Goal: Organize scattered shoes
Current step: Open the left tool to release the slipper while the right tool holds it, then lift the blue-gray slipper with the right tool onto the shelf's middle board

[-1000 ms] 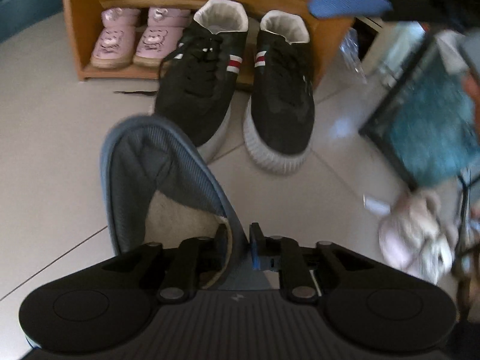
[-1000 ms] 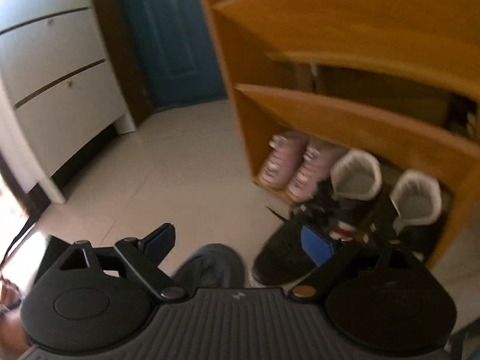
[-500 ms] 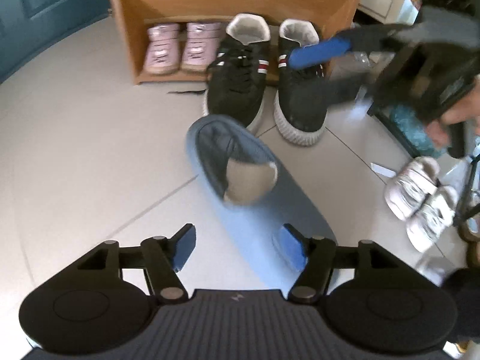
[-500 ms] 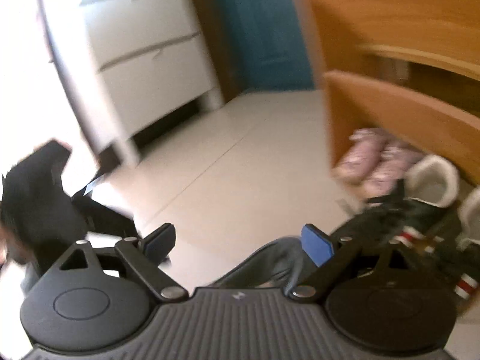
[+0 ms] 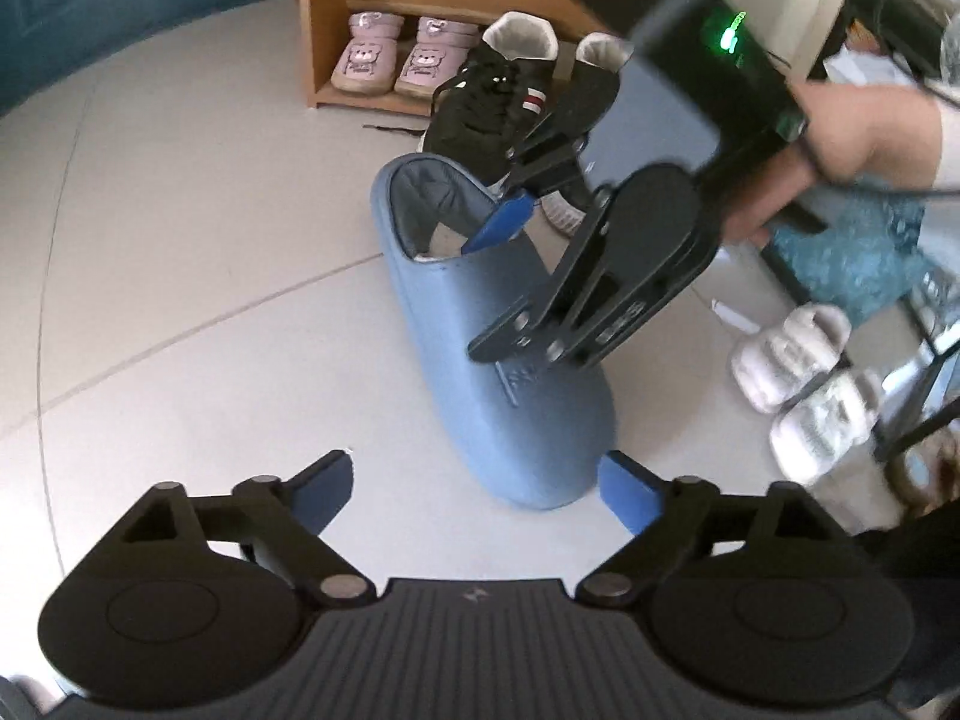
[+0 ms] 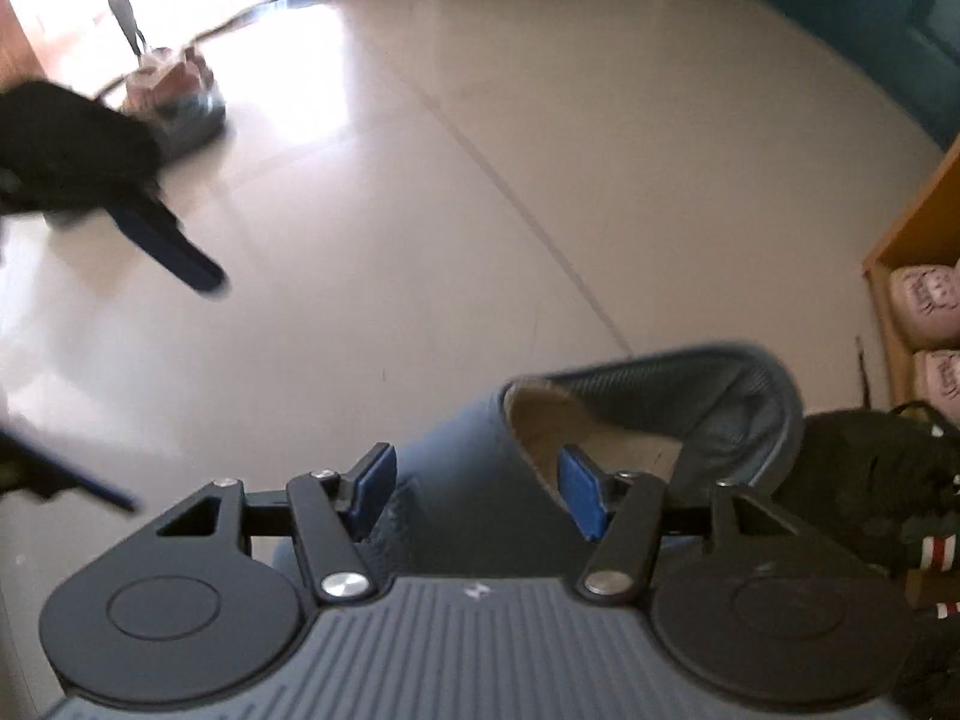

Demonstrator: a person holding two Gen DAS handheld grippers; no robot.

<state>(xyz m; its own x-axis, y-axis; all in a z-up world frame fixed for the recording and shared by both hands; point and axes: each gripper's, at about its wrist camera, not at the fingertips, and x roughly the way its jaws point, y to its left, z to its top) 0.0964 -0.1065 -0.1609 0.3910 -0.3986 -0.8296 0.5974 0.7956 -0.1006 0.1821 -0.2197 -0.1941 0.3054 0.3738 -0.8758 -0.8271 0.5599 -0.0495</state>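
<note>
A blue slipper [image 5: 480, 324] lies flat on the tiled floor, toe toward my left gripper [image 5: 480, 486]. That gripper's jaws are opening wide with nothing pressed between them, and the toe sits just ahead of its fingertips. My right gripper [image 5: 492, 288], held by a hand, comes down from the upper right. In the right wrist view the slipper [image 6: 660, 396] lies between the closing jaws of the right gripper [image 6: 477, 486]. One pad [image 6: 579, 489] is inside the slipper's opening and the other is outside the upper. I see no squeeze on the upper.
A wooden shoe rack [image 5: 318, 30] stands at the back with pink child's boots [image 5: 390, 54] on its bottom shelf. Black sneakers [image 5: 498, 108] sit in front of it. White fluffy slippers [image 5: 798, 372] and a teal mat [image 5: 858, 252] lie to the right.
My left gripper let go of the blue slipper, opened wide and drew back. The slipper now rests on the floor. My right gripper rolled over and dropped onto the slipper's opening, its jaws narrowing.
</note>
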